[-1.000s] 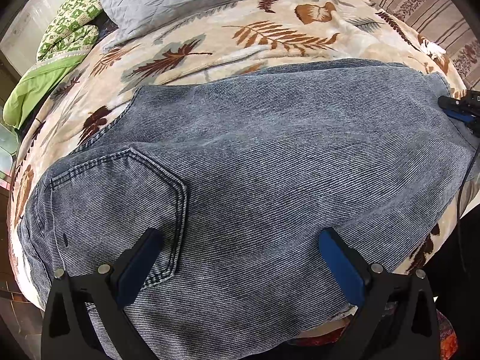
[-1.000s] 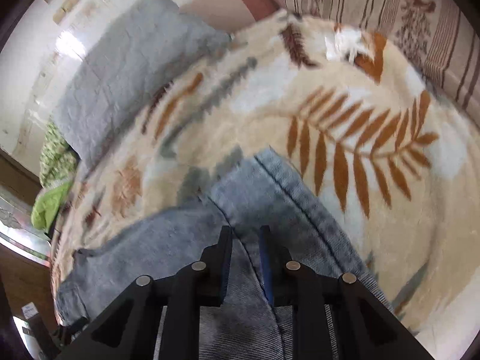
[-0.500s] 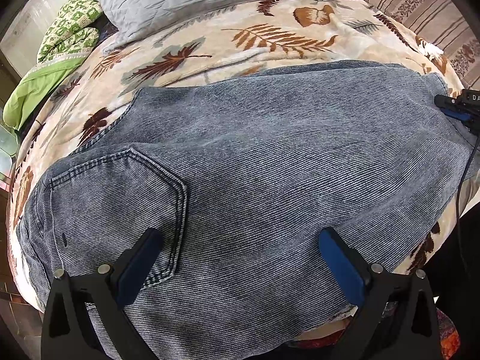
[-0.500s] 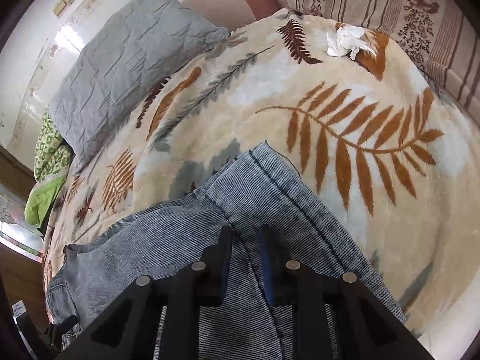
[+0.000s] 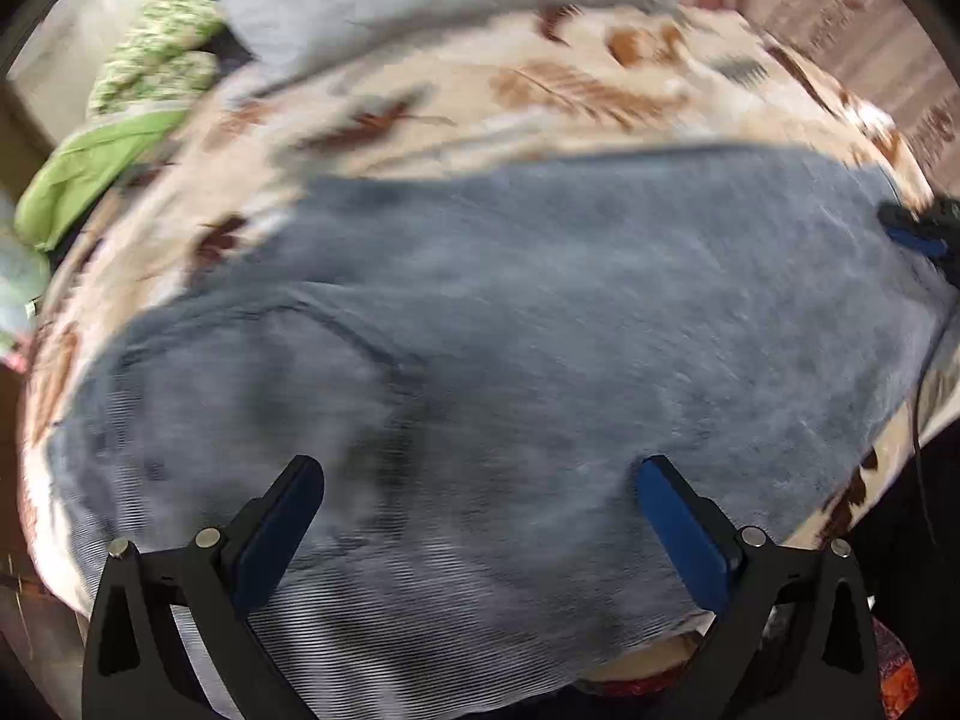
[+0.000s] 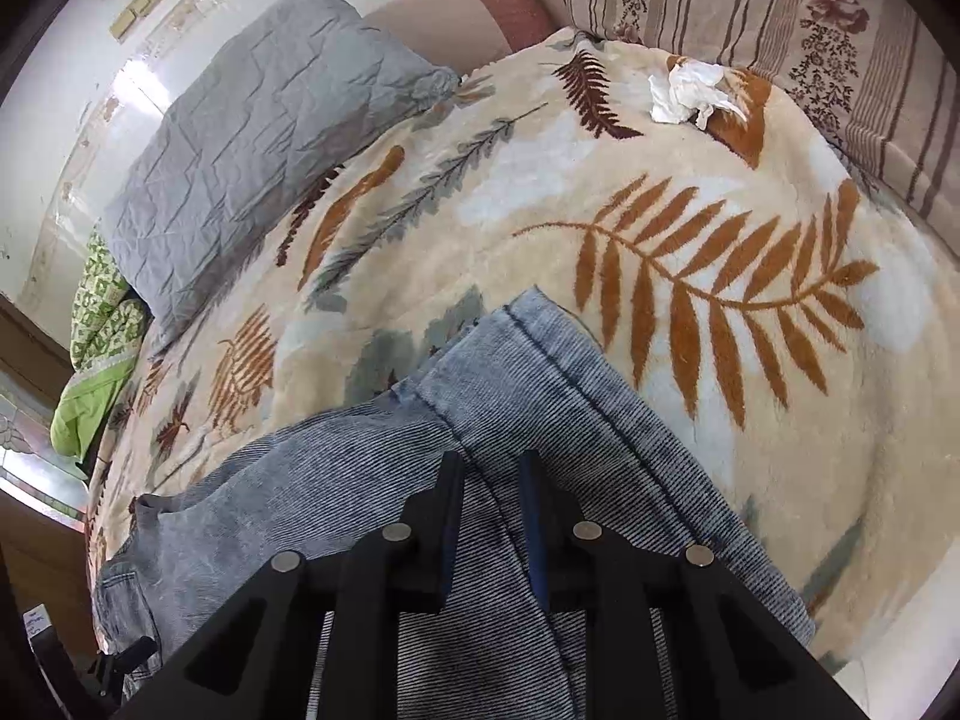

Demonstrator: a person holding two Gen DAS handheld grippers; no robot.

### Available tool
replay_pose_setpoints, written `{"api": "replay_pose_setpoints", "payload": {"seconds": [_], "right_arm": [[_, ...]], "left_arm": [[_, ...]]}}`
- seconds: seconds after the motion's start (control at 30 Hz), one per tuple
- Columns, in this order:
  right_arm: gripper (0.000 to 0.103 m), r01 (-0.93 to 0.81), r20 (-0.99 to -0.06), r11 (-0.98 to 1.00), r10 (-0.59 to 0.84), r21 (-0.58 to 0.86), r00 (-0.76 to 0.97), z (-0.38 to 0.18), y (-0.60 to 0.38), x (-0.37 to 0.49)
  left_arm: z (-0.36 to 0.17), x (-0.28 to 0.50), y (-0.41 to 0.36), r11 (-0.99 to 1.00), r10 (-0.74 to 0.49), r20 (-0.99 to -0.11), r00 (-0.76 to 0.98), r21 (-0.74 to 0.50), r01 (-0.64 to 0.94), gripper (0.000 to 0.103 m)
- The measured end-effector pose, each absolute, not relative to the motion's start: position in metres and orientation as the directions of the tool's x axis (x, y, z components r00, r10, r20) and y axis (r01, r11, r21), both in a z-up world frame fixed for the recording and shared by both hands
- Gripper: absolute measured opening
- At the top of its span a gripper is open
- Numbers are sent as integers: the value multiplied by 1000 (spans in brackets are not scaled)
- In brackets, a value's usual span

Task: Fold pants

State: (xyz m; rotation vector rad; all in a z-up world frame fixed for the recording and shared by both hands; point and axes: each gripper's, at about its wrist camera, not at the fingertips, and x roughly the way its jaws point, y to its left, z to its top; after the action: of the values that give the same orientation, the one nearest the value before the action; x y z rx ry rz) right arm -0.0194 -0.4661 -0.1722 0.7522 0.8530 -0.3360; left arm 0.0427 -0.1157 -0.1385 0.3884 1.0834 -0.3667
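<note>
Fleecy leaf-print blanket (image 6: 600, 180) under ribbed denim pants (image 6: 510, 372), right gripper (image 6: 492, 474) pinching.

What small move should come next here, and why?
Probably close the left gripper on the waist end of the jeans. Its jaws stand wide open over the denim, holding nothing, while the right gripper is already shut on the leg end, so only the waist end lacks a grip for the fold.
</note>
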Motion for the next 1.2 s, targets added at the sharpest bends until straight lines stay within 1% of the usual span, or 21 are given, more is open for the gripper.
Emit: {"api": "replay_pose_setpoints", "payload": {"seconds": [0.13, 0.2, 0.27, 0.37, 0.47, 0.63, 0.7, 0.77, 0.9, 1.0, 1.13, 1.2], "right_arm": [[23, 465, -718, 732, 48, 499, 694, -156, -454, -21], [23, 404, -689, 773, 57, 488, 723, -146, -442, -18], [23, 344, -665, 796, 97, 499, 741, -140, -430, -14], [23, 290, -662, 805, 162, 518, 732, -140, -413, -6], [23, 252, -678, 827, 196, 503, 709, -142, -395, 0], [23, 240, -728, 852, 214, 465, 652, -154, -378, 8], [23, 255, -757, 855, 216, 451, 617, -162, -377, 13], [22, 259, -776, 861, 217, 438, 592, -171, -376, 16], [22, 250, -773, 865, 217, 436, 595, -173, -378, 17], [21, 253, -773, 863, 216, 437, 597, -172, -379, 17], [23, 227, -754, 876, 205, 426, 624, -163, -374, 14], [23, 187, -734, 888, 211, 420, 646, -156, -368, 11]], "left_arm": [[-110, 54, -72, 923, -100, -857, 505, 110, 368, 103], [-104, 66, -43, 951, -56, -855, 516, 112, 289, 103], [-104, 76, -16, 971, -11, -856, 517, 114, 210, 103], [-110, 94, 30, 991, 74, -873, 482, 120, 65, 103], [-120, 105, 60, 994, 104, -893, 438, 105, -22, 103], [-145, 112, 70, 998, 65, -920, 386, 59, -27, 103], [-154, 115, 69, 999, 48, -922, 385, 39, -30, 103], [-159, 118, 71, 1000, 26, -919, 394, 18, -25, 103], [-163, 126, 71, 999, 34, -923, 384, 29, -21, 103], [-157, 128, 71, 998, 43, -928, 370, 26, -51, 103], [-143, 117, 63, 995, 94, -896, 434, 79, -53, 103], [-133, 110, 57, 995, 95, -875, 474, 89, -34, 103]]}}
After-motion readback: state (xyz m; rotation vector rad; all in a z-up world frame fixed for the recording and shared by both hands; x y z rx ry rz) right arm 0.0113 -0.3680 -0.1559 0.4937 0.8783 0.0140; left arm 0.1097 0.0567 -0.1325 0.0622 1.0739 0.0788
